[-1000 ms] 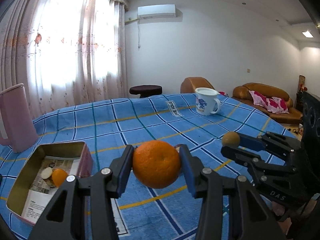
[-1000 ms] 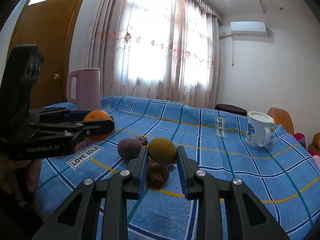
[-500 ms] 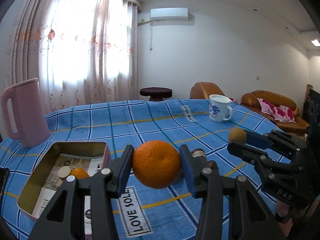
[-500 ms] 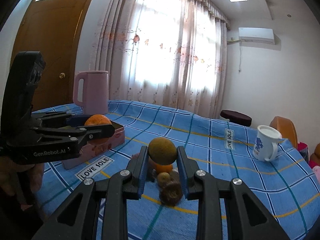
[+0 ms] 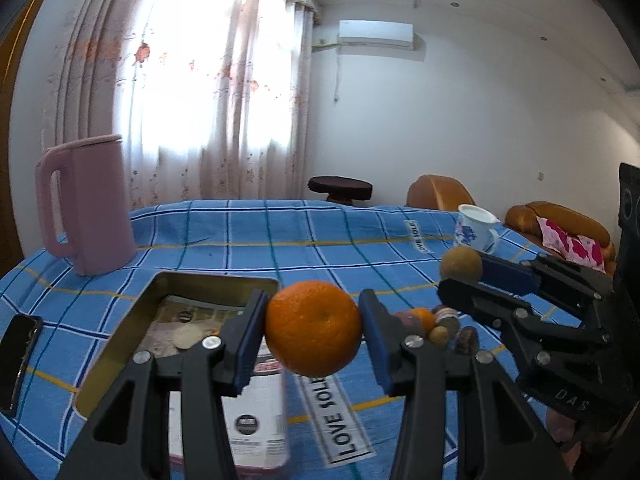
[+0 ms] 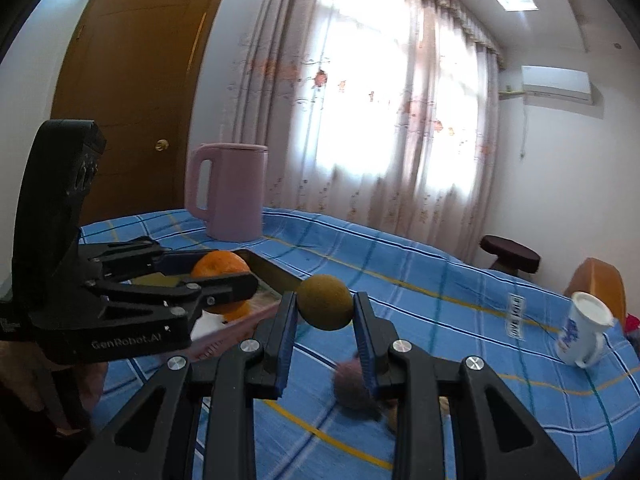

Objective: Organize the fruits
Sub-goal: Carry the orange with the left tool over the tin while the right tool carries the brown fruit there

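Orange: pinched between the pads of the left gripper, held in the air just right of the open tin.
Tin: ahead-left of that gripper; already holds a small orange piece.
Brown fruit: clamped in the right gripper, raised above the worktop.
Loose fruits: heaped between the grippers.
Advice: swing left, lower inside the rim, then release.

The left gripper is blocking part of the tin box, whose contents are too small to identify. A blurred purplish fruit is hiding behind the right gripper. A phone is running off the frame's left edge.
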Tool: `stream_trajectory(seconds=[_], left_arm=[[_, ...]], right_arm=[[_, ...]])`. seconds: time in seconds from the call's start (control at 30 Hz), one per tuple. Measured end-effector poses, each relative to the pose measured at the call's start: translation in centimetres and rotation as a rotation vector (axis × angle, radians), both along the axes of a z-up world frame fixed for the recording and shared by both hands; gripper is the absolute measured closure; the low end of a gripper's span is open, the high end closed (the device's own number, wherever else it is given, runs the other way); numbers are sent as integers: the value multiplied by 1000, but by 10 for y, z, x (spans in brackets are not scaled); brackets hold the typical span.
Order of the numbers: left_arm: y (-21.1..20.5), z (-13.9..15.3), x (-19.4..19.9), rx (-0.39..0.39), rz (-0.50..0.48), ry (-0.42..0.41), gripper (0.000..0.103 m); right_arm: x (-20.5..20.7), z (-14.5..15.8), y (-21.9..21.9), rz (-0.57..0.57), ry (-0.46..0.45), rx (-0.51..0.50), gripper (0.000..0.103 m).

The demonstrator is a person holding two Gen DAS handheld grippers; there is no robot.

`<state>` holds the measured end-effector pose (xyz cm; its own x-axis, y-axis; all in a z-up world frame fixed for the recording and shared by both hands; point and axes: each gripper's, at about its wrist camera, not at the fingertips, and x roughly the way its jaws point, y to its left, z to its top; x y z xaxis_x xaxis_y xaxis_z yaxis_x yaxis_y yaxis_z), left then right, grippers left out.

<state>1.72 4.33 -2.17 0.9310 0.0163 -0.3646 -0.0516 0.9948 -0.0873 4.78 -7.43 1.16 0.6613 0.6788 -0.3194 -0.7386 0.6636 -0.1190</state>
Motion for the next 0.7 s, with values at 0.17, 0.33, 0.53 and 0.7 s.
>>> stream_trajectory(seconds=[0.17,0.33,0.53,0.7], left_arm=[[19,0,0,-18,35,5,55],[45,0,-2,-39,79,11,55],[73,-1,-5,-57,131,25,55],[96,-7,-4,-71,171,55,55]], right_arm=[[2,-3,26,42,9,-24,73],[-2,-3,50,82,3,-57,73],[1,-7,76,120,33,-89,73],[-1,-18,100,154,67,-129,73]])
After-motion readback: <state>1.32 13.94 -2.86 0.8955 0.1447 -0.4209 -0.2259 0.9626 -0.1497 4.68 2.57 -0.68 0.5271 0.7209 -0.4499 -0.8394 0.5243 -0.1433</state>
